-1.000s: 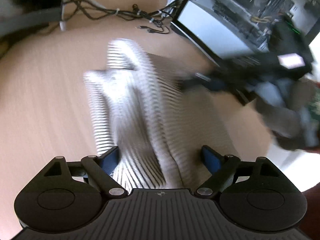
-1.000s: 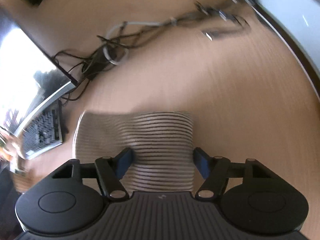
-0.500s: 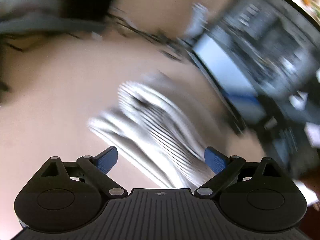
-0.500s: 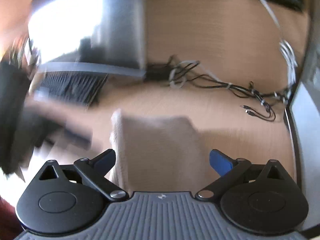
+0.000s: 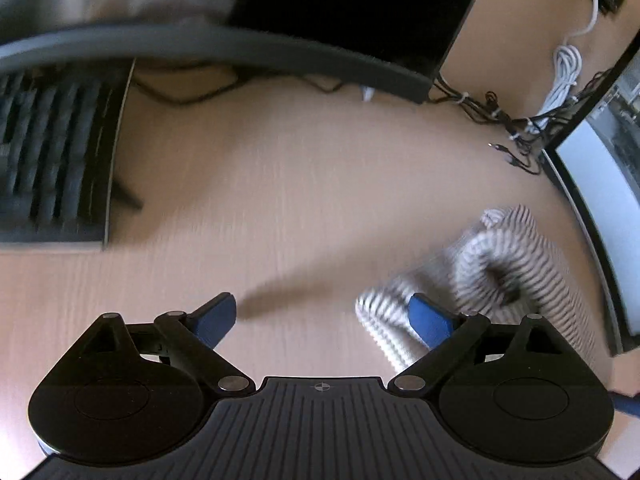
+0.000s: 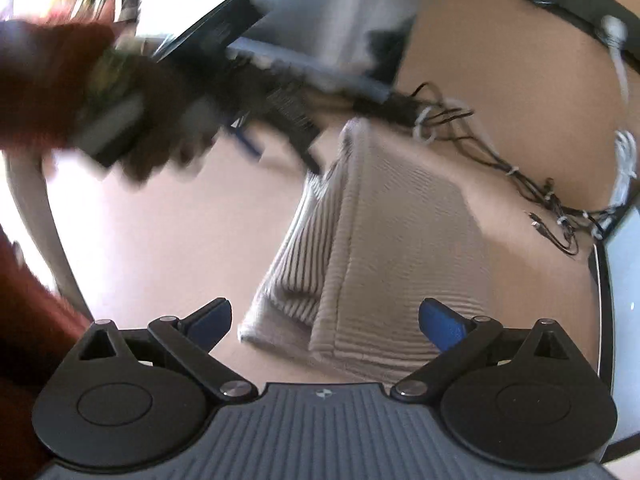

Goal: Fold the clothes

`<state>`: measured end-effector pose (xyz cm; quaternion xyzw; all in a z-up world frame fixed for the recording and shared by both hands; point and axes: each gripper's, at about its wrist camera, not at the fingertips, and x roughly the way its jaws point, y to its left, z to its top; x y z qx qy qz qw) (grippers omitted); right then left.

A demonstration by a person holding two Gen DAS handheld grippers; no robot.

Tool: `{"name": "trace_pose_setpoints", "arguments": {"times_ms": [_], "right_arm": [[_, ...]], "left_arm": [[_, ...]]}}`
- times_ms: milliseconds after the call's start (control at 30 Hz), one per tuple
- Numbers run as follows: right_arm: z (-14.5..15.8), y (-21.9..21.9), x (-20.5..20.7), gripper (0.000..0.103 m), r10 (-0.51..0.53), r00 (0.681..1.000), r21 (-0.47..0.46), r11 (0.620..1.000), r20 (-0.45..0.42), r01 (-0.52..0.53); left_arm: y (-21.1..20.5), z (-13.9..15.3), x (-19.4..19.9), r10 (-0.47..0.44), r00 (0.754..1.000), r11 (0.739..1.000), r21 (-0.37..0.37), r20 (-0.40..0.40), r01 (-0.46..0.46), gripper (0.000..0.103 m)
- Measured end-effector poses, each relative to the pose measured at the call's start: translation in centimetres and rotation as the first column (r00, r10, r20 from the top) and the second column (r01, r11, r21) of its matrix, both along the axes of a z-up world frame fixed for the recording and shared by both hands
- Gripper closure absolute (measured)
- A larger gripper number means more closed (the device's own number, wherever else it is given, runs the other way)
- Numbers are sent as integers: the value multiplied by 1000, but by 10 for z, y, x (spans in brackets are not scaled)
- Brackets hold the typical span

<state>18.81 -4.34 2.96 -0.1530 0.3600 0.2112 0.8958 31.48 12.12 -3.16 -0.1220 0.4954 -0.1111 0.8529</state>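
Note:
A white garment with thin dark stripes lies folded on the light wooden desk. In the right wrist view the striped garment stretches away from my right gripper, which is open above its near edge with nothing pressed between the pads. In the left wrist view the striped garment is bunched at the lower right. My left gripper is open over bare desk, its right fingertip in front of the cloth's edge. The other gripper and a dark red sleeve blur across the upper left of the right wrist view.
A black keyboard lies at the left and a dark monitor stands at the back. Tangled black and white cables run along the far right. A dark-framed pale panel edges the desk on the right.
Both grippers have swung and rolled. The garment has slid from the middle of the left view to its lower right. The right jaws have widened and stand clear of the cloth.

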Motion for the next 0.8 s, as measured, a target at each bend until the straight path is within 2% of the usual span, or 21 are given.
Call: {"name": "trace_pose_setpoints", "arguments": {"times_ms": [33, 100, 200, 267, 300, 333, 367, 433, 500, 567, 633, 667, 700, 733, 800], "right_arm": [[4, -2, 0, 7, -10, 1000, 4, 1000, 16, 10], [2, 0, 2, 12, -4, 999, -45, 999, 35, 5], [-11, 1, 5, 23, 19, 1000, -111, 994, 7, -18], [-14, -2, 7, 53, 23, 1000, -131, 991, -18, -25], [-12, -5, 9, 61, 14, 1000, -140, 990, -17, -16], [-7, -11, 11, 77, 6, 1000, -127, 992, -20, -8], [3, -18, 16, 84, -14, 999, -77, 997, -33, 12], [27, -29, 22, 86, -40, 999, 31, 999, -34, 41], [58, -30, 22, 86, -42, 999, 145, 989, -2, 42], [78, -23, 27, 87, -1, 1000, 243, 970, -10, 4], [76, -16, 34, 88, 37, 996, 307, 952, -80, -11], [67, -14, 37, 88, 42, 992, 312, 950, -115, -4], [57, -13, 41, 87, 45, 988, 316, 949, -150, 4], [48, -12, 45, 88, 49, 982, 320, 947, -184, 12], [29, -19, 51, 88, 2, 968, 322, 943, -250, 81]], "left_arm": [[4, 1, -6, -2, 1000, 1000, -29, -8, 2, 6], [9, 4, -20, -15, 1000, 995, -96, -22, 13, 6], [6, 7, -35, -43, 999, 984, -177, -34, 36, 9], [0, 9, -45, -68, 997, 974, -220, -32, 59, 15], [-5, 9, -49, -89, 996, 966, -245, -27, 80, 21], [-11, 10, -52, -118, 993, 956, -272, -21, 107, 28], [-18, 9, -56, -149, 989, 945, -297, -16, 138, 31], [-33, 6, -63, -219, 976, 920, -337, -14, 201, 50], [-48, 0, -67, -259, 966, 906, -350, -15, 237, 62], [-64, -5, -69, -295, 955, 895, -352, -8, 274, 62], [-78, -9, -71, -333, 943, 887, -334, 19, 320, 60], [-81, -10, -72, -345, 938, 881, -337, 23, 333, 59], [-82, -10, -74, -354, 935, 879, -333, 25, 342, 53], [-83, -11, -75, -358, 933, 879, -329, 25, 346, 57], [-77, -13, -77, -359, 933, 874, -342, 24, 345, 56]]}}
